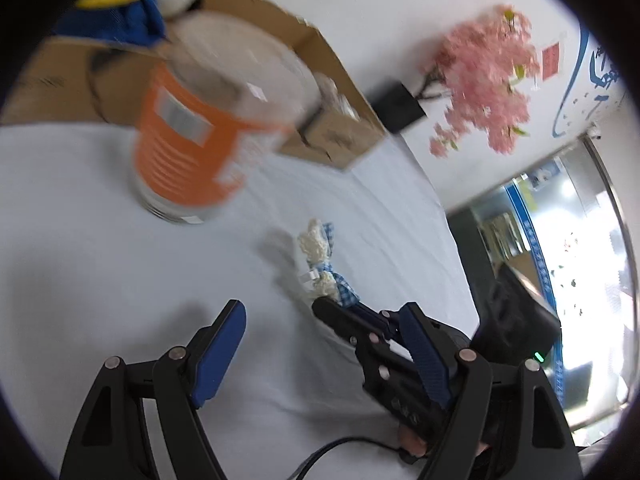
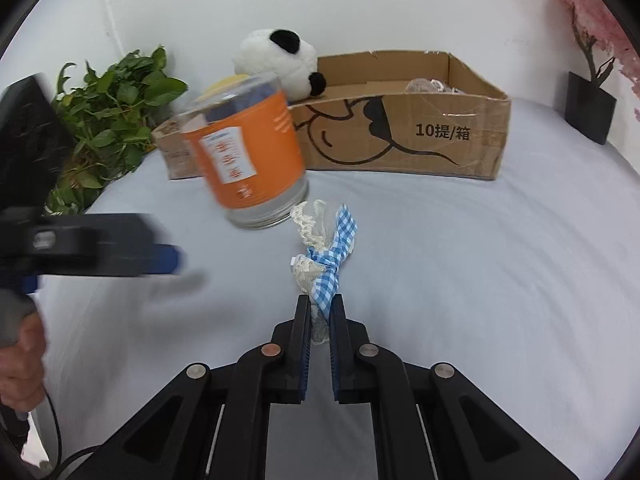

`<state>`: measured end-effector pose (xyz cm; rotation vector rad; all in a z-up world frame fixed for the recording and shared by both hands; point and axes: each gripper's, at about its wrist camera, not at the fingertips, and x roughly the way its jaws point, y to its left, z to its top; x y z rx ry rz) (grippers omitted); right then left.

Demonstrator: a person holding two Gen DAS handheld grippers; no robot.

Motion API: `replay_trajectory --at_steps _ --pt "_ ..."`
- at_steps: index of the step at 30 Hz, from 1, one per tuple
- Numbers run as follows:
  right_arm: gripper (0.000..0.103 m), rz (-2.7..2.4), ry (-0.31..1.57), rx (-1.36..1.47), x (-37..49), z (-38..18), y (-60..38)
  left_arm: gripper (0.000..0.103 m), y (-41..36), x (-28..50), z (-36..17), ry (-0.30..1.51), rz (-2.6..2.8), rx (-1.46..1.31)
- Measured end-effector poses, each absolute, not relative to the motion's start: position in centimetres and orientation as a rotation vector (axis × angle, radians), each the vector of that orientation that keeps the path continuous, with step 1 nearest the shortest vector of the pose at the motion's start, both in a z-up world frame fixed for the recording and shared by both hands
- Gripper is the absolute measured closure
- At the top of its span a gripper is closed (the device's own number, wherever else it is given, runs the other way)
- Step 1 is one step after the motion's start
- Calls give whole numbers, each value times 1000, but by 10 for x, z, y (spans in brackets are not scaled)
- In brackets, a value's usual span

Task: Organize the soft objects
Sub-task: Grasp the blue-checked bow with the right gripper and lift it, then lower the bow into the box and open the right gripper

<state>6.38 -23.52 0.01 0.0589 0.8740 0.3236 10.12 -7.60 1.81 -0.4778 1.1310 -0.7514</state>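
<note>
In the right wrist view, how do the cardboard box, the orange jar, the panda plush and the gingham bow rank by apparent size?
1. cardboard box
2. orange jar, though nearer the camera
3. panda plush
4. gingham bow, close to the panda

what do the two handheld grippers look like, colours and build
Both are black linkage frames with round metal pivot pins and blue ribbed pads. The left gripper has a black cable trailing beneath; the right gripper matches it. A small green light glows on the right unit's body.
</note>
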Motion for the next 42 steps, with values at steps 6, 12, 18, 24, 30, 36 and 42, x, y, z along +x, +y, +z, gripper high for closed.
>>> replay_trajectory --at_steps 6,12,18,24,30,36,42 --pt "97 294 806 33 25 17 -242 42 -119 119 -7 1238 -839 -555" --pt "97 211 797 -16 27 20 -256 80 -155 137 -3 1230 -882 -475" --pt "97 101 726 -90 51 28 -283 82 -195 173 11 1176 -915 -461" --pt "97 54 569 -183 98 48 -313 82 -220 221 49 1017 -891 -485" --pt "97 136 495 -104 169 72 -324 82 -202 265 74 911 -743 -529" --pt "93 253 532 -19 222 75 -309 72 -168 276 94 856 -572 -476" --pt "22 307 566 82 227 83 -300 30 -121 234 139 691 -385 -297"
